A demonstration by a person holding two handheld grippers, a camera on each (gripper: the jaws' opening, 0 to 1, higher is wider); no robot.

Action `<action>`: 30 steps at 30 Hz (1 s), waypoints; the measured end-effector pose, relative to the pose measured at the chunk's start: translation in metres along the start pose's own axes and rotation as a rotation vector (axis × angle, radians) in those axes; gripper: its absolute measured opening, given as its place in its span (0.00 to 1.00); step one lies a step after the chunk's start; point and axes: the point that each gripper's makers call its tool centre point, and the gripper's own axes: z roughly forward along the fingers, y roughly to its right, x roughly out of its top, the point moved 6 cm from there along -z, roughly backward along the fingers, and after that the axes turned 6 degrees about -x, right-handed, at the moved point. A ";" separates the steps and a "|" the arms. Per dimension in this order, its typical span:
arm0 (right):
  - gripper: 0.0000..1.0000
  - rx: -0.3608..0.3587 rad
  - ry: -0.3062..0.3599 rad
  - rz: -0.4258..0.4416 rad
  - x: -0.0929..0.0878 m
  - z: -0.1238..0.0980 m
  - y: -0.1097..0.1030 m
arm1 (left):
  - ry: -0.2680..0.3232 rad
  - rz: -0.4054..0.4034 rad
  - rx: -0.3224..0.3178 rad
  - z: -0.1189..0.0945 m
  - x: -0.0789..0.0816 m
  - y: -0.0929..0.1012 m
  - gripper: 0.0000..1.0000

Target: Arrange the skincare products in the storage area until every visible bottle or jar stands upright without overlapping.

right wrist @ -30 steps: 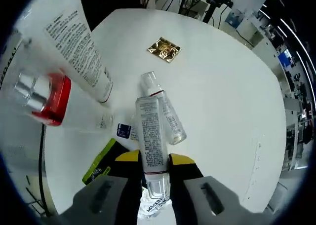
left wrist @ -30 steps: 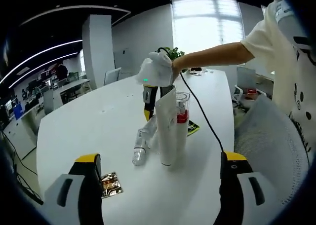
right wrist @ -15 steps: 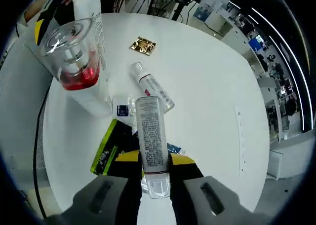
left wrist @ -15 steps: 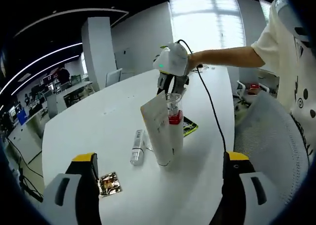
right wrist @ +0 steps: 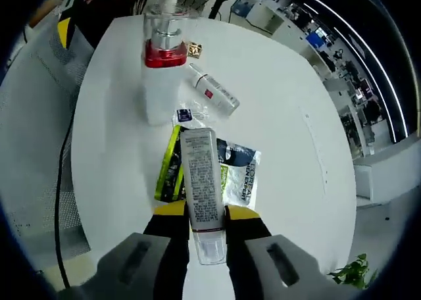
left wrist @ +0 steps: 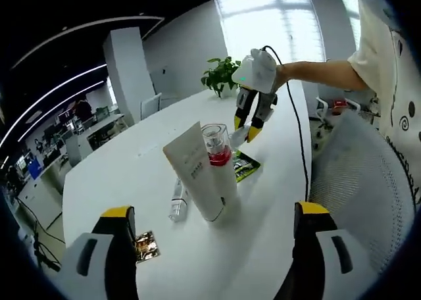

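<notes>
The right claw [right wrist: 195,226] is clamped on a clear bottle [right wrist: 199,181] above the white surface [right wrist: 283,116]; the left claw [left wrist: 210,247] is apart.

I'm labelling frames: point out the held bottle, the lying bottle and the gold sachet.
held bottle [right wrist: 202,198], right gripper view, label.
lying bottle [right wrist: 216,95], right gripper view, body.
gold sachet [left wrist: 146,246], left gripper view, centre.

Smooth matt white table [right wrist: 283,135]; clear glossy plastic bottle [right wrist: 201,181]; shiny gold foil sachet [left wrist: 146,247].

White tube [left wrist: 197,172] hides most of the pump bottle [left wrist: 219,156] body. Sachets [right wrist: 238,175] at 12 o'clock are partly covered by the held bottle [right wrist: 200,188]; print too small to read.
</notes>
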 end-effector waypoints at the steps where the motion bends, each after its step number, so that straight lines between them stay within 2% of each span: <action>1: 0.20 -0.002 -0.002 0.002 -0.001 -0.001 -0.002 | 0.000 0.002 -0.002 0.000 0.000 0.001 0.91; 4: 0.20 -0.006 0.002 0.022 -0.001 -0.009 -0.015 | -0.009 0.022 -0.004 0.002 0.000 0.006 0.90; 7: 0.20 -0.005 0.032 0.054 0.008 -0.017 -0.032 | -0.022 0.030 -0.004 0.004 -0.001 0.010 0.84; 11: 0.20 -0.005 0.070 0.036 0.027 -0.023 -0.047 | -0.039 0.055 -0.032 0.008 -0.001 0.022 0.76; 14: 0.20 0.012 0.101 0.044 0.043 -0.026 -0.055 | -0.059 0.096 -0.036 0.010 -0.001 0.024 0.71; 16: 0.20 0.023 0.118 0.026 0.054 -0.028 -0.062 | -0.065 0.108 -0.036 0.012 0.000 0.025 0.64; 19: 0.20 0.035 0.141 -0.011 0.069 -0.027 -0.070 | -0.070 0.127 -0.061 0.015 0.002 0.032 0.60; 21: 0.20 0.048 0.158 -0.044 0.084 -0.026 -0.077 | -0.109 0.132 -0.133 0.020 -0.001 0.043 0.54; 22: 0.20 0.048 0.164 -0.043 0.088 -0.024 -0.079 | -0.114 0.131 -0.138 0.022 -0.001 0.044 0.50; 25: 0.20 0.087 0.195 -0.065 0.105 -0.019 -0.089 | -0.144 0.187 -0.137 0.030 -0.002 0.049 0.51; 30: 0.20 0.111 0.207 -0.117 0.126 -0.012 -0.098 | -0.180 0.260 -0.148 0.039 -0.003 0.048 0.46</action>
